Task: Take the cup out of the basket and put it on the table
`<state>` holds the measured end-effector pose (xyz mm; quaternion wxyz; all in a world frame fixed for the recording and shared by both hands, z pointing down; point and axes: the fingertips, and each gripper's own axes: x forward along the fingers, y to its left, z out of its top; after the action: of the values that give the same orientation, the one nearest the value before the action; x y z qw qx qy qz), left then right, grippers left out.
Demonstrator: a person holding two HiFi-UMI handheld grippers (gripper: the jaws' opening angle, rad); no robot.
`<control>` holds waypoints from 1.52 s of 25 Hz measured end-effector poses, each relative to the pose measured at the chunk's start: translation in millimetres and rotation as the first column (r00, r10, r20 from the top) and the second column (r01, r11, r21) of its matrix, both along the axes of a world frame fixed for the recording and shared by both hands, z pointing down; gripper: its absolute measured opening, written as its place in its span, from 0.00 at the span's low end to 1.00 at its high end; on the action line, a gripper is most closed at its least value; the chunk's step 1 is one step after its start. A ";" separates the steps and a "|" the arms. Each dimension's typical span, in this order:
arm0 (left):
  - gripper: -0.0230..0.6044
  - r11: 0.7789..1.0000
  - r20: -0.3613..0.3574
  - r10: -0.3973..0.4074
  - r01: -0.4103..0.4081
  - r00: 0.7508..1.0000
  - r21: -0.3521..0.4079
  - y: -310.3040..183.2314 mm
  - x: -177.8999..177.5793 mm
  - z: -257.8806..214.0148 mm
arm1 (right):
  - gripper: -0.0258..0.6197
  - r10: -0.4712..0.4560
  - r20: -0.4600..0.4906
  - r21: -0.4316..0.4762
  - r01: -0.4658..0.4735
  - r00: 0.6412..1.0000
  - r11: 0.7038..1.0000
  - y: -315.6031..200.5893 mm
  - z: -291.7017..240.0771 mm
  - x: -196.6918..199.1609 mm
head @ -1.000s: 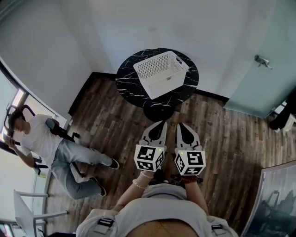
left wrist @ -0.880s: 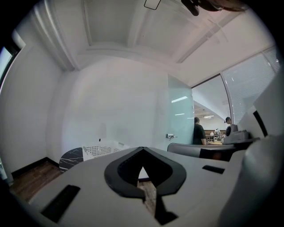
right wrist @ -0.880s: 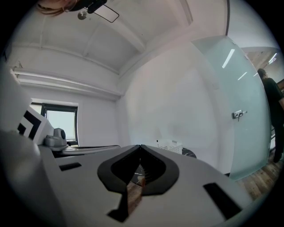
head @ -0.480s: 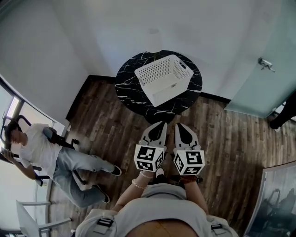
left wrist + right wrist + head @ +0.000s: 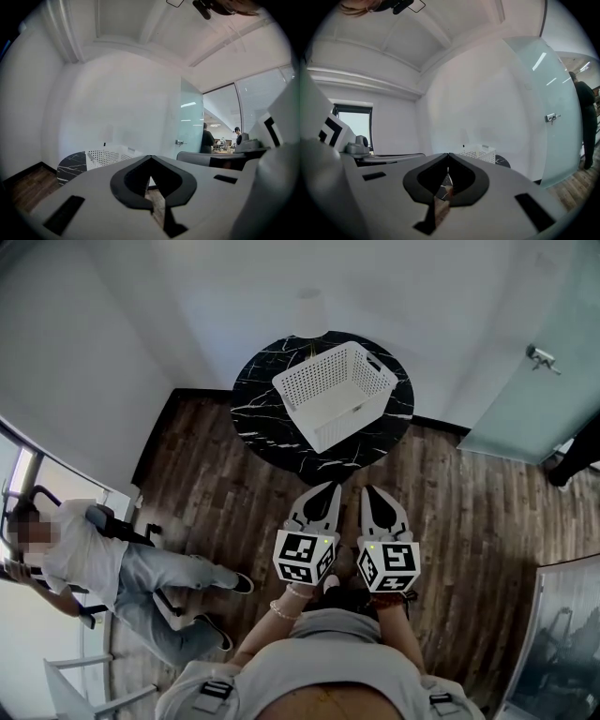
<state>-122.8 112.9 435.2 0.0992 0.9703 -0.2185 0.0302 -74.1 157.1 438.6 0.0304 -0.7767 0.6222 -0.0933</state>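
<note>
A white perforated basket (image 5: pixel 335 393) stands on a round black marble table (image 5: pixel 262 404) against the far wall. The cup does not show in any view; the basket's inside is hidden from me. My left gripper (image 5: pixel 334 487) and right gripper (image 5: pixel 366 490) are held side by side over the wood floor, short of the table's near edge, both shut and empty. The basket (image 5: pixel 108 157) and the table (image 5: pixel 70 165) show at the left in the left gripper view. In the right gripper view the basket (image 5: pixel 478 152) sits just above the jaw tips.
A person (image 5: pixel 98 559) sits on a chair at the left, legs stretched over the wood floor (image 5: pixel 234 512). A frosted glass door (image 5: pixel 534 390) with a handle stands at the right. White walls close in behind the table. Someone stands past the door (image 5: pixel 586 117).
The view has shifted a little closer to the table; the basket sits slightly lower and larger in the head view. Both grippers stay shut, side by side.
</note>
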 end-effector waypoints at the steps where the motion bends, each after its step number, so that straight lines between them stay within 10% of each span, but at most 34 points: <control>1: 0.05 1.000 0.001 -0.001 0.001 1.000 -0.005 -2.3 -0.7 0.8 | 0.06 -0.001 0.003 -0.002 0.001 1.000 1.000 -2.7 0.7 -0.4; 38: 0.05 0.981 0.028 -0.191 0.192 0.981 -0.019 -124.3 88.6 -4.2 | 0.06 -0.234 0.047 0.013 0.234 0.971 0.972 -147.2 -7.2 82.6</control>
<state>-34.2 -11.4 431.0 0.1093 0.9432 -0.3117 0.0355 8.4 9.9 431.4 0.0368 -0.6954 0.7088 -0.1127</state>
